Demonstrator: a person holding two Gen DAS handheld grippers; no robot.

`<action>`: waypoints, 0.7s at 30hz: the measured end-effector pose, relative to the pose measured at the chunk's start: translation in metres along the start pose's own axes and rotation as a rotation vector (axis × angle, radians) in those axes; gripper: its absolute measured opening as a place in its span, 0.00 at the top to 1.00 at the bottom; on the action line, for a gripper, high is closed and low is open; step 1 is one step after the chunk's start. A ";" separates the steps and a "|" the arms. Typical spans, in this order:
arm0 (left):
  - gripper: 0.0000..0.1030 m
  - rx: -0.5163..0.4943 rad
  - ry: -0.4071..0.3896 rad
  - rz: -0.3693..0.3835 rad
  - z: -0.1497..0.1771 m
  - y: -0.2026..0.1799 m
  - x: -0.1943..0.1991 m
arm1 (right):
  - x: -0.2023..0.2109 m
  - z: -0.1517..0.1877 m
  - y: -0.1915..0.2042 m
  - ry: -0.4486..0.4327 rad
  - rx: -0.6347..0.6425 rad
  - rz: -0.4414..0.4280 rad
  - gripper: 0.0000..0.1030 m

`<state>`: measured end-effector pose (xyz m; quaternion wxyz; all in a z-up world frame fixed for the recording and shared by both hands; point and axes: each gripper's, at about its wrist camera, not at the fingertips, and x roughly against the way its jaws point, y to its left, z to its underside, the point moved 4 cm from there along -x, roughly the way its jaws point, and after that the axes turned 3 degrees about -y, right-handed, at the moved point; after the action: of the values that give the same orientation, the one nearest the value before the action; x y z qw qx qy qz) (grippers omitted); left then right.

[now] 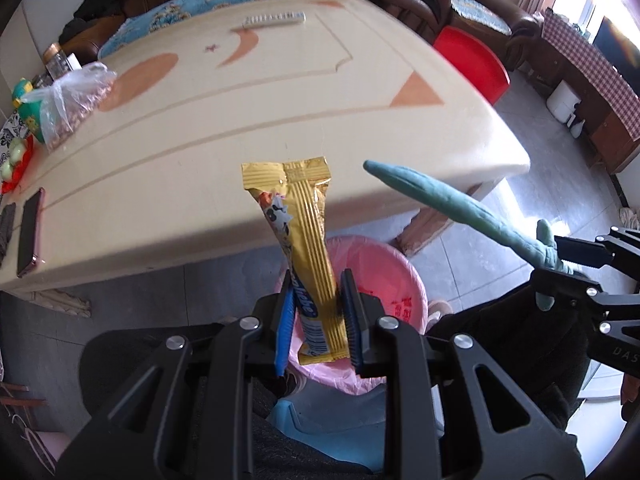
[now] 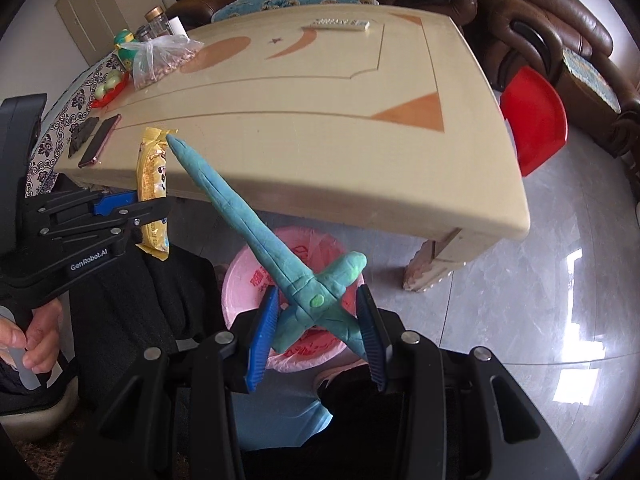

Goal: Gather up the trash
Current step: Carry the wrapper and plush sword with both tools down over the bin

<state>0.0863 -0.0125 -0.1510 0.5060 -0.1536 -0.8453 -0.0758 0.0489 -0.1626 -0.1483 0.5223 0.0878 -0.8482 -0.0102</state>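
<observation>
You have a cream table (image 2: 304,128) filling the middle of the frame. On its left edge lie a phone (image 2: 100,140) and a dark lump (image 2: 82,136) just beside it; farther back sits a clear bag (image 2: 160,60) of nuts. A white remote (image 2: 340,24) lies near the far edge. A red chair (image 2: 536,120) stands at right, a brown sofa (image 2: 520,8) behind.

The left gripper (image 1: 318,320) clamps a gold snack wrapper (image 1: 308,248) upright between its blue pads, directly over a pink-lined bin (image 1: 384,276) on the floor by the near edge of the cream table (image 1: 280,120). To the right, the right gripper (image 1: 576,260) grips a teal clay sword (image 1: 448,204), its tip pointing left toward the wrapper.
</observation>
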 end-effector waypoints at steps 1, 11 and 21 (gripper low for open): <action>0.78 0.001 0.010 0.004 0.003 0.000 -0.006 | -0.005 0.002 0.000 0.007 0.004 0.008 0.62; 0.78 0.005 0.060 0.045 0.021 -0.006 -0.057 | -0.065 0.029 -0.002 0.117 -0.012 -0.008 0.62; 0.78 0.035 0.198 0.055 0.045 -0.003 -0.126 | -0.145 0.053 -0.016 0.268 -0.060 -0.024 0.62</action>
<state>0.1031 -0.0250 -0.2830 0.5915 -0.1598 -0.7879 -0.0618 0.0677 -0.1587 -0.3027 0.6331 0.0827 -0.7691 -0.0300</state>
